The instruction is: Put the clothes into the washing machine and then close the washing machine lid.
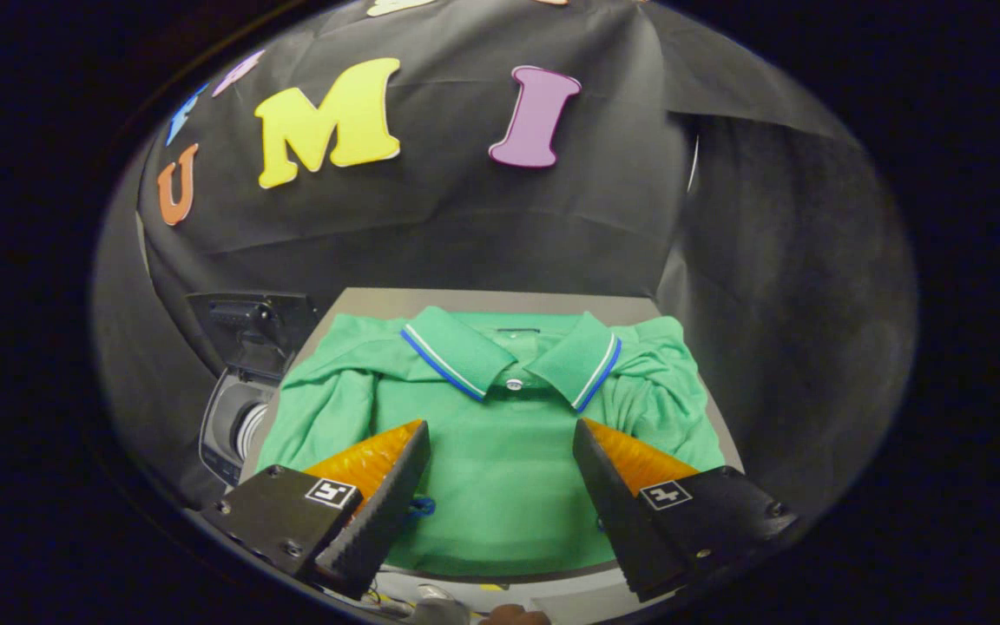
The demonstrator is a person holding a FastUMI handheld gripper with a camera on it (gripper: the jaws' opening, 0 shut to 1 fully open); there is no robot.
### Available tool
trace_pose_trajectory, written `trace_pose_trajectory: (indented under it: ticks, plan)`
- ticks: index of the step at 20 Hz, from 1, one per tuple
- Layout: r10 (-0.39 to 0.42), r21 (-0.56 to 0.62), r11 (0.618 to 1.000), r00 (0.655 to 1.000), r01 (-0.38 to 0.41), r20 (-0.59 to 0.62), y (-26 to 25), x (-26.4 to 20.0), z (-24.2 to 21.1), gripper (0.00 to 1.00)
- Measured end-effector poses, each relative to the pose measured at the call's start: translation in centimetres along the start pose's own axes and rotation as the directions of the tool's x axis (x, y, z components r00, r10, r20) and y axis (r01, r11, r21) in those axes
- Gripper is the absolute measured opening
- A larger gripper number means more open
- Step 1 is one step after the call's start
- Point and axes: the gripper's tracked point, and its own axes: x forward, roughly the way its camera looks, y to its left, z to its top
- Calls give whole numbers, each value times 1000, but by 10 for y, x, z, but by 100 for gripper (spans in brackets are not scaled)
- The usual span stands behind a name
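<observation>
A folded green polo shirt (500,451) with a blue-and-white striped collar lies flat on a grey table (465,299). My gripper (500,430) hovers over the shirt's lower half, its jaws wide apart with only shirt fabric below them. The two fingertips (417,434) sit just short of the collar and its button. To the left of the table, lower down, stands the washing machine (235,417) with its dark lid (253,317) raised and the drum opening showing.
Black cloth walls close in behind the table and on the right. The table's near edge runs under the fingers, with a bit of a hand (513,616) below it. The washer stands close against the table's left edge.
</observation>
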Motion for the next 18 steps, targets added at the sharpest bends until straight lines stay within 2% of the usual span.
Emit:
trace_pose_trajectory:
  ticks: [2,7,9,10,11,12,13,16,18]
  plan:
    - [28,5,1000,998,-28,-64,2,8,-11,100]
    - [35,16,999,999,-35,-27,4,8,-9,100]
    - [29,34,999,997,-27,-76,6,8,-13,100]
    - [53,15,999,993,-51,-109,11,7,-13,100]
    - [68,19,998,993,-66,-101,12,8,-12,69]
    - [48,27,999,994,-45,-93,14,12,-9,38]
    - [38,-20,999,993,-41,-113,10,4,-10,7]
    - [41,13,999,990,-39,-138,15,1,-3,4]
    - [57,52,997,993,-52,-105,17,-5,7,4]
